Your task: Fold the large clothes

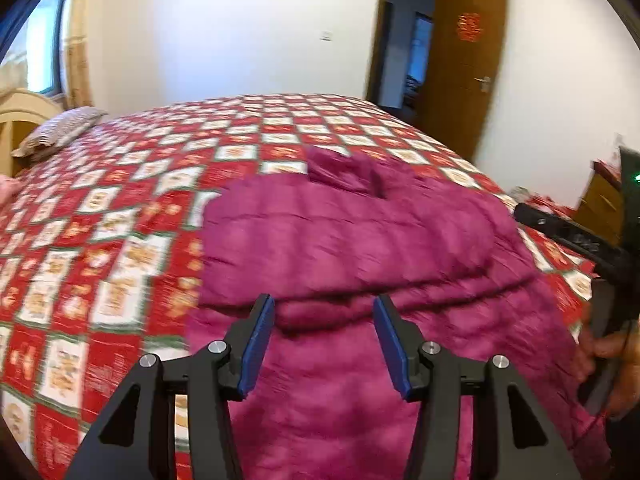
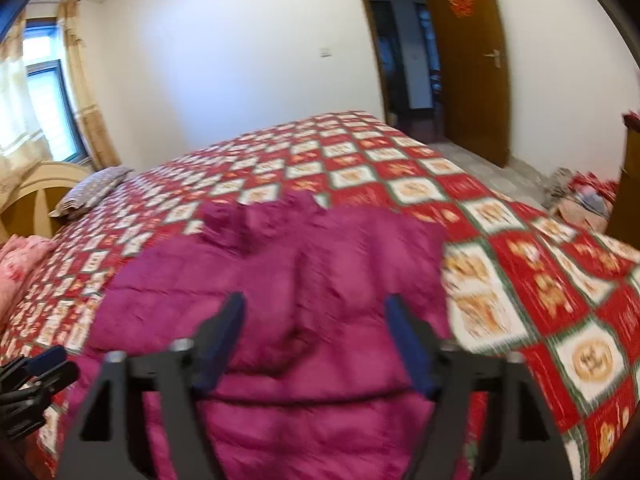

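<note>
A large magenta quilted jacket (image 1: 352,240) lies on the bed, its upper part folded over the lower part, collar toward the far side. It also shows in the right wrist view (image 2: 280,280). My left gripper (image 1: 324,304) is open and empty, held above the jacket's near fold. My right gripper (image 2: 314,304) is open and empty, above the jacket's right half. The right gripper also shows at the right edge of the left wrist view (image 1: 576,236), and the left gripper at the lower left of the right wrist view (image 2: 40,372).
The bed has a red and white checked cover (image 1: 120,216) (image 2: 520,260). A striped pillow (image 1: 60,132) and a pink one (image 2: 20,264) lie at the headboard end. An open wooden door (image 1: 464,68) is behind. Clutter (image 2: 580,196) lies on the floor at right.
</note>
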A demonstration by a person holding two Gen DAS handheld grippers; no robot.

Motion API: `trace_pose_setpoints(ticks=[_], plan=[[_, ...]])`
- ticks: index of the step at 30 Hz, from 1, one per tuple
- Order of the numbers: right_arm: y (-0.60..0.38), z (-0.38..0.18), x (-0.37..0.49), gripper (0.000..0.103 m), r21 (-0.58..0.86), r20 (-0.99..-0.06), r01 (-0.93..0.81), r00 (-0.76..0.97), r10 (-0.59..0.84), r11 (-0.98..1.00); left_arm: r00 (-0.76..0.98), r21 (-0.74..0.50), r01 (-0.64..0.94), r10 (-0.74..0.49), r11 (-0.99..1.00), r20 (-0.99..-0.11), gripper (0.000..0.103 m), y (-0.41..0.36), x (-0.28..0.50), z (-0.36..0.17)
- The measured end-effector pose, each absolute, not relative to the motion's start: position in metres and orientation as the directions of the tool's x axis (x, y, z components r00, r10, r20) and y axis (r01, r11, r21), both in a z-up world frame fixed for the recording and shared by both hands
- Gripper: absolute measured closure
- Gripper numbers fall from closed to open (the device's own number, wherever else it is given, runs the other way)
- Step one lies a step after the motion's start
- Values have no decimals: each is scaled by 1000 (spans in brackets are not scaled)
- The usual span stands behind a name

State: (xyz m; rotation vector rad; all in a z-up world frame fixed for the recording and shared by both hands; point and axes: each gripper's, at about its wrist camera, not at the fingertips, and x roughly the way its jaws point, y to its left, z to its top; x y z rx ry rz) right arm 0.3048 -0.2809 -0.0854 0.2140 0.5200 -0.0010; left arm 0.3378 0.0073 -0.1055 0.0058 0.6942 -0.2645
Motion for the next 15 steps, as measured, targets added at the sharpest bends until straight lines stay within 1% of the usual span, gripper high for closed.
trace_pose_setpoints(ticks=[1, 2, 3, 4, 5, 6, 7, 10, 13, 15], plan=[[-275, -85, 312, 19, 195, -504, 59, 863, 48, 979, 749, -71, 229, -223, 971, -623, 51, 12, 339, -101], [-267, -88, 326, 21, 164, -533, 74, 846, 26, 984, 763, -63, 218, -210, 974, -612, 51, 18, 340, -97], [-260, -94, 338, 39, 128, -567, 87, 824, 0, 988, 776, -53, 201, -192, 978, -601, 51, 22, 342, -93], [-256, -103, 350, 68, 95, -600, 94, 800, -18, 991, 781, -47, 193, -182, 980, -598, 50, 24, 345, -91], [-252, -113, 359, 79, 80, -635, 89, 772, -19, 993, 785, -43, 182, -171, 982, -596, 50, 29, 347, -89], [-250, -124, 365, 83, 86, -667, 83, 745, -5, 993, 787, -40, 162, -153, 986, -597, 50, 33, 352, -87], [-250, -133, 364, 83, 92, -683, 85, 730, 1, 992, 789, -40, 145, -140, 989, -599, 49, 37, 356, -85], [-241, -152, 353, 83, 47, -701, 74, 713, -20, 996, 782, -66, 102, -121, 993, -611, 48, 44, 372, -84], [-240, -154, 342, 83, 1, -701, 41, 713, -29, 999, 750, -108, 93, -141, 990, -646, 48, 40, 395, -91], [-248, -152, 336, 83, -33, -718, 39, 694, -50, 999, 744, -102, 104, -145, 989, -652, 48, 35, 402, -95]])
